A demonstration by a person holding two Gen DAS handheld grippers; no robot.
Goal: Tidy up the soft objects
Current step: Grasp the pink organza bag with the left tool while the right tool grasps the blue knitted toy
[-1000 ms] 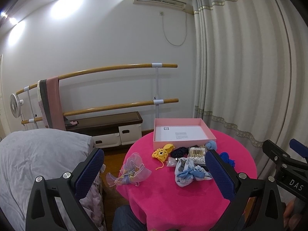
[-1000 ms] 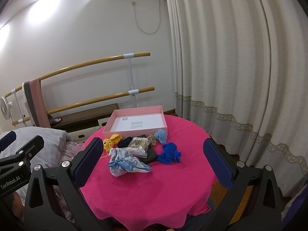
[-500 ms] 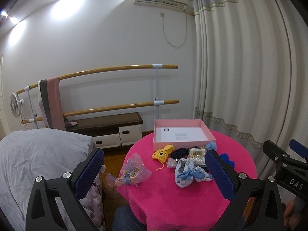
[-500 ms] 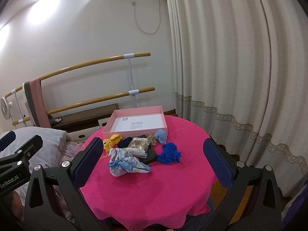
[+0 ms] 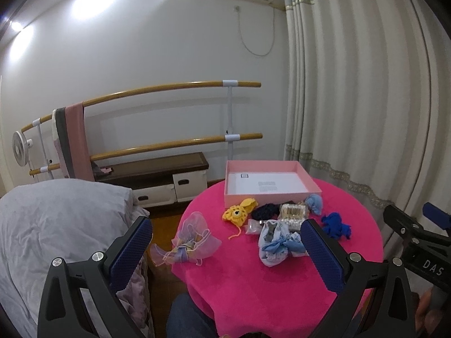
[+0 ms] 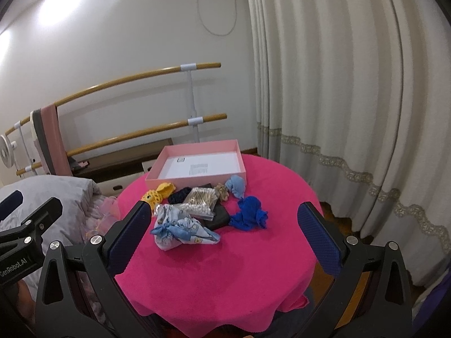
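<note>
Both the left gripper (image 5: 225, 242) and right gripper (image 6: 225, 225) are hovering with jaws apart above the pink-covered desk (image 6: 225, 276), where soft objects (image 6: 183, 228) are lying clustered before the pink box (image 6: 197, 166).

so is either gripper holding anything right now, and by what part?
Nothing is held. The left gripper and right gripper are both open, above the pink table, apart from the soft items.
</note>
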